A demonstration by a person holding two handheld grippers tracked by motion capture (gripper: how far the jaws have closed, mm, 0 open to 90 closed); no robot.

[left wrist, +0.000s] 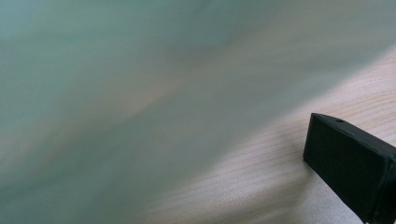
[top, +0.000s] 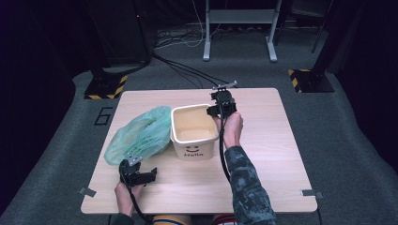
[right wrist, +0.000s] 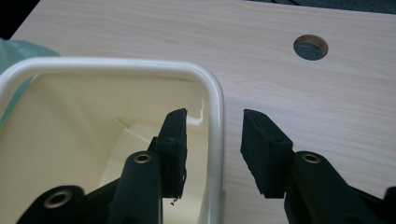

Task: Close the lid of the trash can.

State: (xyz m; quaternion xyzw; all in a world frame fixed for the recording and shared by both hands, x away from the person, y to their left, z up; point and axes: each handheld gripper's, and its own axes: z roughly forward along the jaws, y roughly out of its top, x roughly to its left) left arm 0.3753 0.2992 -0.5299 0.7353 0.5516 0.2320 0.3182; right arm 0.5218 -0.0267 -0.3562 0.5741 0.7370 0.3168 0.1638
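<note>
The cream bin (top: 193, 132) stands mid-table with the green bag (top: 139, 134) touching its left side. The right gripper (right wrist: 214, 140) straddles the bin's right rim, one jaw inside and one outside, pads parted and not pressing the wall. The left gripper (top: 137, 174) sits at the bag's near edge; its close view is mostly green blur, so its jaw state cannot be told.

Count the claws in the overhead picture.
2: the left claw near the table's front edge by the green bag; the right claw straddling the bin's right rim.
</note>
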